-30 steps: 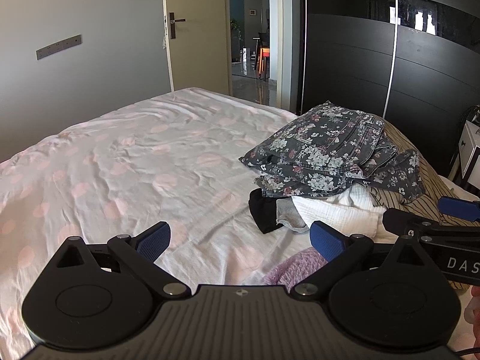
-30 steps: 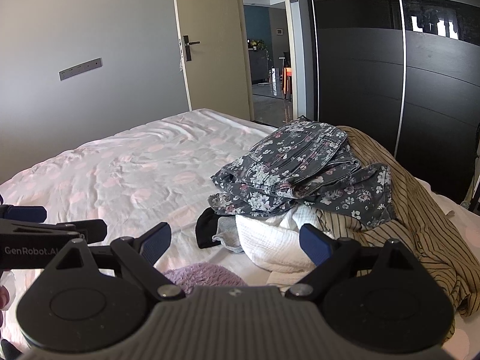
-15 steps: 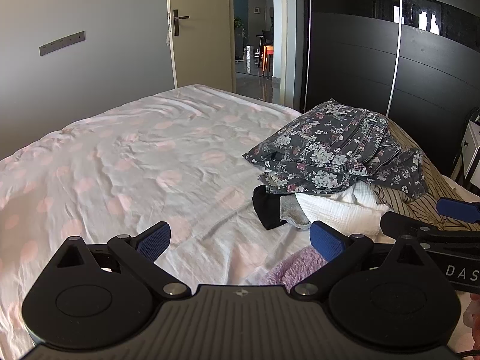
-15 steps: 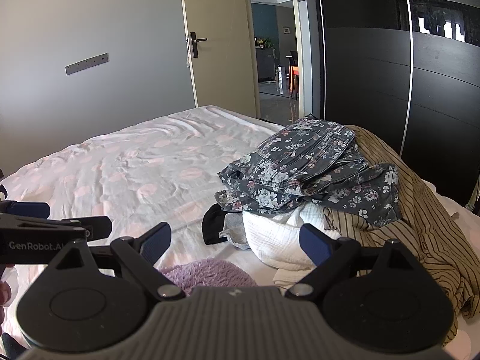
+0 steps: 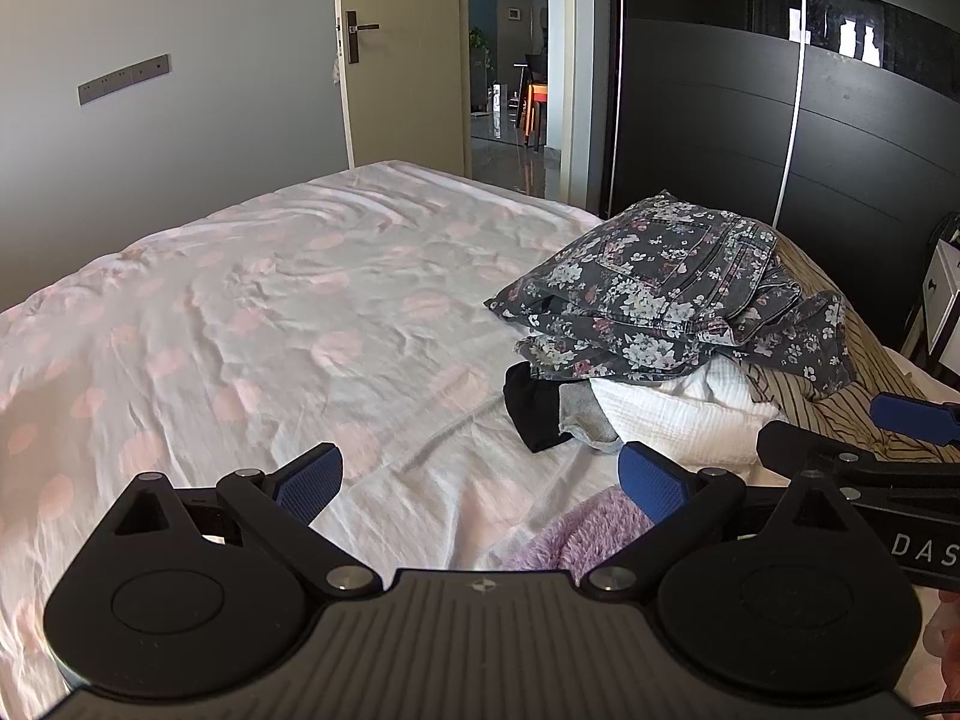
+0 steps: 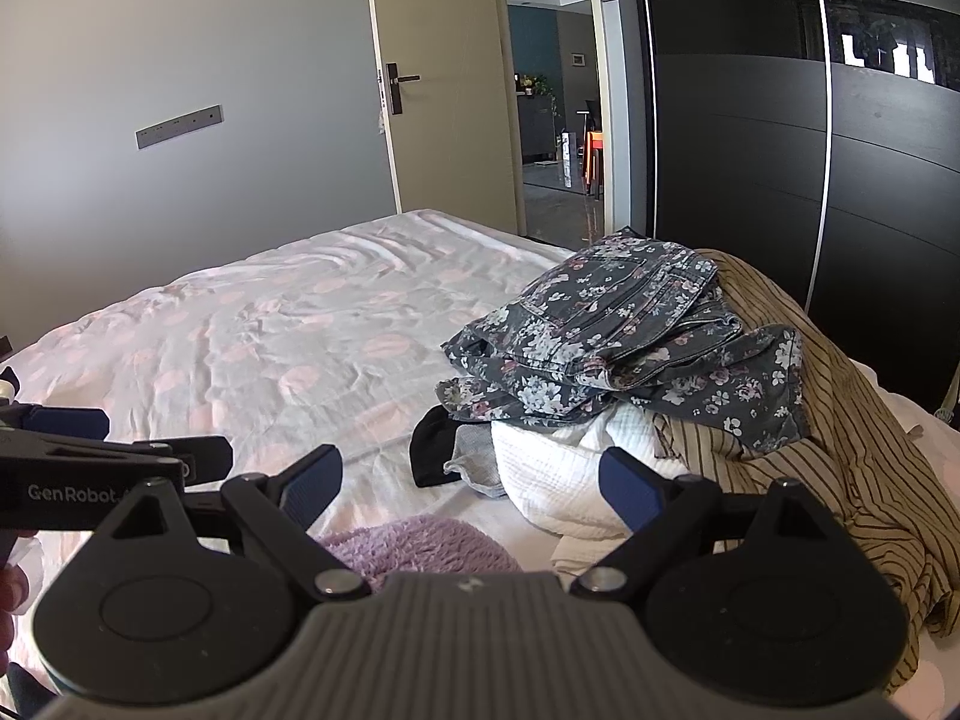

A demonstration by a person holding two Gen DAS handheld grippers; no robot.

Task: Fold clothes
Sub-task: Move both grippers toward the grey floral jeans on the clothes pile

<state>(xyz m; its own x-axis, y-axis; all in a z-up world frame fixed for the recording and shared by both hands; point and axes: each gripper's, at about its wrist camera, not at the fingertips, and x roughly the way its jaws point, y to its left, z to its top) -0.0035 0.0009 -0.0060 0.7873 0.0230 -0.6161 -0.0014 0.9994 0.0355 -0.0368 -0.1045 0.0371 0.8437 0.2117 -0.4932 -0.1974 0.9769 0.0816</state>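
Observation:
A pile of clothes lies on the right side of the bed: grey floral jeans (image 5: 666,294) (image 6: 606,336) on top, a white textured garment (image 5: 666,414) (image 6: 552,468), a brown striped shirt (image 6: 840,456), and black and grey pieces (image 6: 438,450). A fluffy purple item (image 5: 582,534) (image 6: 414,543) lies nearest me. My left gripper (image 5: 480,483) is open and empty above the sheet, left of the pile. My right gripper (image 6: 471,483) is open and empty, just short of the white garment. Each gripper shows at the edge of the other's view.
The bed (image 5: 270,312) has a white sheet with pink spots, wrinkled and bare on its left and middle. A dark wardrobe (image 6: 780,150) stands behind the pile. A door (image 5: 402,60) stands open at the back. A white nightstand (image 5: 942,294) is at far right.
Both grippers have shifted slightly and the pile sits a little further right in each view. Both stay open and empty. The clothes have not moved.

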